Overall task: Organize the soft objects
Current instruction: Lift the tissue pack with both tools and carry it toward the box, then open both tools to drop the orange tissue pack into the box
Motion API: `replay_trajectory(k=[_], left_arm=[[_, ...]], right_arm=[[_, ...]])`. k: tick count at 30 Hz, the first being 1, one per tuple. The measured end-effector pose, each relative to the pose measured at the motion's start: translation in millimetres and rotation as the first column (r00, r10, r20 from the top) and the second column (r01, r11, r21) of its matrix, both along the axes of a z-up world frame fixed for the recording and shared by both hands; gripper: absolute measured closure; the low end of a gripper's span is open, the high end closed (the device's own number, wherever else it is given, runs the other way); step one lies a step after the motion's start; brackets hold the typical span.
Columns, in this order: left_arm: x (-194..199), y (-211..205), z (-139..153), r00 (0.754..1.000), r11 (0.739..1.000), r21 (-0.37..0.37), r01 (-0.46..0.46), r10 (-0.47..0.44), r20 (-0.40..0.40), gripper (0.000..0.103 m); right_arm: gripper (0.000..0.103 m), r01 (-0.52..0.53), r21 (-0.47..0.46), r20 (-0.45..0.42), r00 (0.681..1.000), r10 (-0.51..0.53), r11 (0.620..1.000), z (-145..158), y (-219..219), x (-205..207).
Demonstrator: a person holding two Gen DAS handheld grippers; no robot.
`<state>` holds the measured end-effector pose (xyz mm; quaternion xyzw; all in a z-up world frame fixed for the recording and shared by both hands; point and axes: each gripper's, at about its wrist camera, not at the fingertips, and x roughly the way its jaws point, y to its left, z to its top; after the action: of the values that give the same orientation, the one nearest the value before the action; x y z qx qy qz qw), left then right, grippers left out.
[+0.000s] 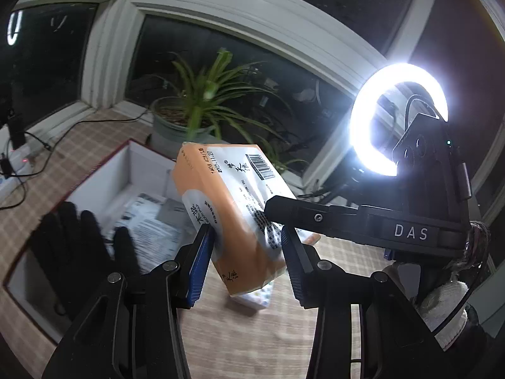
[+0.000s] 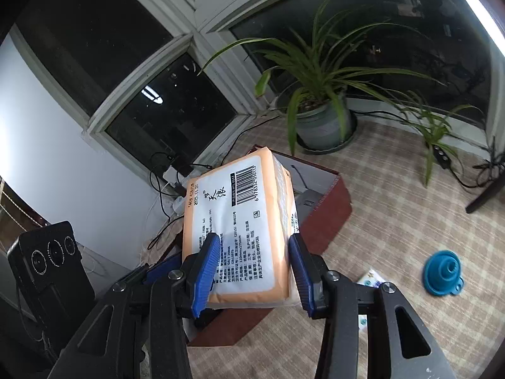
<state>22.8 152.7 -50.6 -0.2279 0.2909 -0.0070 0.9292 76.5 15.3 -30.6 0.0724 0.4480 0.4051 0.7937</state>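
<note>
1. The orange-and-white soft plastic-wrapped tissue pack (image 2: 243,230) is in the air, tilted, held above the near edge of the open dark-red cardboard box with a white inside (image 2: 328,211), which stands on the beige checked tablecloth (image 2: 394,221).
2. The right gripper (image 2: 252,268) has its blue-padded jaws clenched on the lower end of the pack, one pad on the printed label face and one on the side.
3. The left gripper (image 1: 246,259) also has the same pack (image 1: 233,202) between its blue pads; the left pad touches the wrapper, but whether the right one presses on it or only stands beside it I cannot tell.
4. In the left wrist view the black body of the right gripper, marked DAS, reaches in from the right onto the pack, so both tools meet on it at once.
5. The box (image 1: 104,170) already holds a black glove (image 1: 79,246) and some white printed packets (image 1: 151,221).
6. A small patterned tissue packet (image 1: 255,297) lies on the cloth under the raised pack, and a blue plastic funnel (image 2: 442,271) lies well apart on the right.
7. Judged step: carrying the pack to the box, or passing it between hands.
8. The next move seems to call for bringing the pack fully over the free floor of the box, lowering and levelling it, then releasing; one tool should let go first, so the soft wrapper is not twisted.
</note>
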Motion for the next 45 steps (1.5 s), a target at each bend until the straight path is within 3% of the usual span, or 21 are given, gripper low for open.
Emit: replay_trajectory(k=[9,24,34,43,45], left_arm=[[1.2,40.9,-13.0,0.996,0.996,-0.059,-0.069,0.066,-0.053,0.061],[19.3,70.4,-34.2,0.982,0.991,-0.048,-0.122,0.113,-0.153,0.061],[25.1,72.0,-39.7,0.975,0.991,-0.013,-0.135,0.13,-0.178,0.062],[22.0,71.4,-38.9,0.973,0.99,0.001,-0.143,0.14,-0.185,0.058],[19.9,70.6,-38.0,0.972,0.989,0.003,-0.147,0.145,-0.184,0.052]], right_arm=[[0.061,-0.05,-0.042,0.002,0.999,0.05,0.998,-11.2,47.0,12.2],[0.062,-0.077,-0.097,-0.01,0.997,0.077,0.992,-39.1,86.6,35.4],[0.061,-0.05,-0.123,0.01,0.999,0.052,0.991,-42.3,83.5,41.5],[0.046,-0.019,-0.116,0.043,0.999,0.024,0.993,-35.2,59.4,33.7],[0.042,-0.004,-0.102,0.04,0.999,0.008,0.995,-34.0,48.8,31.5]])
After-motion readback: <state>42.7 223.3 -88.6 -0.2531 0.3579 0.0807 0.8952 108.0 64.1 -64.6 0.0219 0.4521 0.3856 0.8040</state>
